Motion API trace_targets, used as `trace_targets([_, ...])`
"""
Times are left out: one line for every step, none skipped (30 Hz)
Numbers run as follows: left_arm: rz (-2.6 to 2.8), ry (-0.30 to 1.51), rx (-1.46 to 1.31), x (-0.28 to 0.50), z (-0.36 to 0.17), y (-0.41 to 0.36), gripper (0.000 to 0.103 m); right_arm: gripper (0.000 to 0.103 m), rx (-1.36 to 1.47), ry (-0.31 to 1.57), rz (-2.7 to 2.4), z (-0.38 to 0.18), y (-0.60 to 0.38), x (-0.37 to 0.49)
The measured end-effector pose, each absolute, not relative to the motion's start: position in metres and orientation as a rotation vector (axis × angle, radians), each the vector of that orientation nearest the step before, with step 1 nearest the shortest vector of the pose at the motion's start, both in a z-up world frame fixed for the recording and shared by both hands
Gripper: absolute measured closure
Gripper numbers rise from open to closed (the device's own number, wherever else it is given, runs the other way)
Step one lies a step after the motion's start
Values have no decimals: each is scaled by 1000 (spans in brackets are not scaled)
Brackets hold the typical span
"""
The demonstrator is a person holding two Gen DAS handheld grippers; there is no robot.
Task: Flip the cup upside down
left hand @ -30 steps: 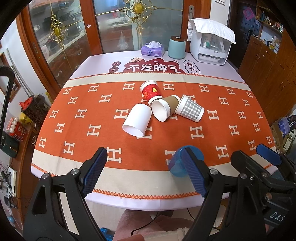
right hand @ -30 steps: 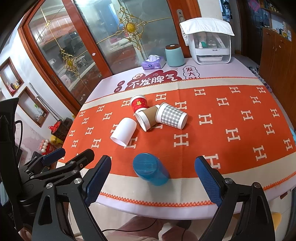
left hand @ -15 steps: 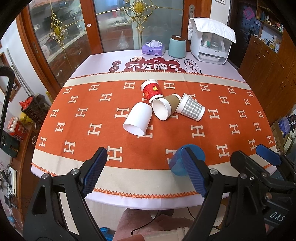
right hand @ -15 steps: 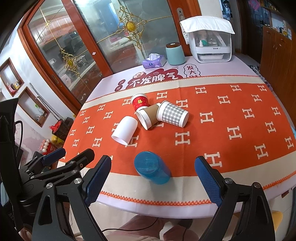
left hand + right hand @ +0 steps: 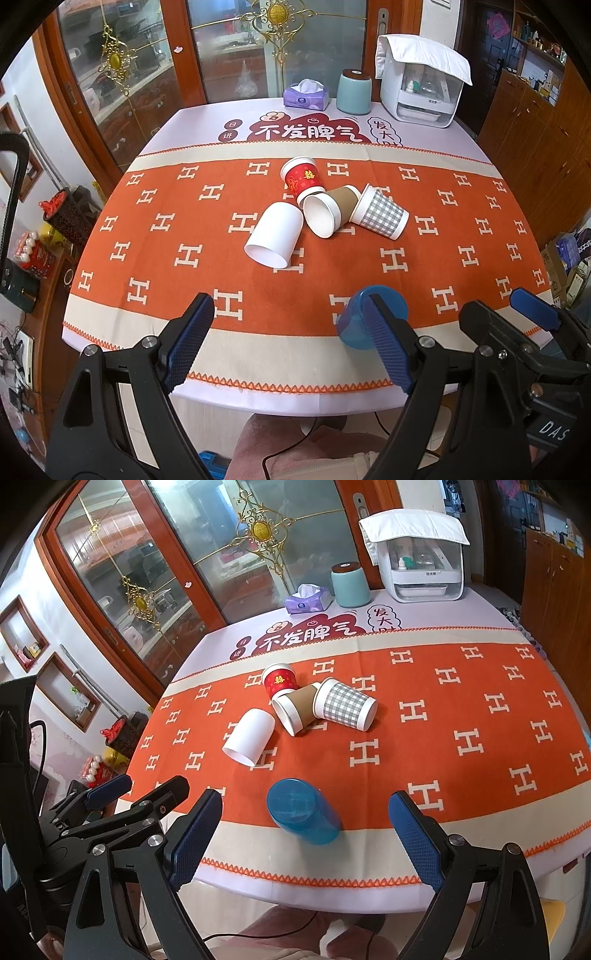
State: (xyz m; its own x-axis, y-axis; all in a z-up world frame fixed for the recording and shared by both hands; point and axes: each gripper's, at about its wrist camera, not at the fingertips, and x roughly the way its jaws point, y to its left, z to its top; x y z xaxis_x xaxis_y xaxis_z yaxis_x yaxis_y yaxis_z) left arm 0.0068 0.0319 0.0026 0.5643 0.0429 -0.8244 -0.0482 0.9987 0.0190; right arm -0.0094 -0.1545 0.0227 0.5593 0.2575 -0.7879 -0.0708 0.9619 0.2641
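Four cups point(image 5: 325, 206) clustered mid-table point(image 5: 147, 332), fifth cup point(image 5: 303, 814) nearer edge

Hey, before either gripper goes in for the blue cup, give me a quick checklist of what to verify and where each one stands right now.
1. Right gripper open wide enough for the blue cup: ok, jaws spread well apart and empty.
2. Left gripper empty: ok, open, nothing between its fingers.
3. Blue cup already upside down: not ok, it lies on its side near the front edge of the table.
4. Room around the blue cup: ok, the white cup and the cluster of red cup, brown cup and checked cup lie farther back, apart from it.
5. Blue cup empty: cannot tell, its mouth faces away from both cameras.
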Motion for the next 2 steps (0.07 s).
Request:
trace_targets([52, 970, -7, 7, 3, 31, 22, 10, 212, 960, 196, 23, -154, -9])
trace_targets([51, 970, -6, 7, 3, 32, 22, 10, 212, 960, 196, 23, -154, -9])
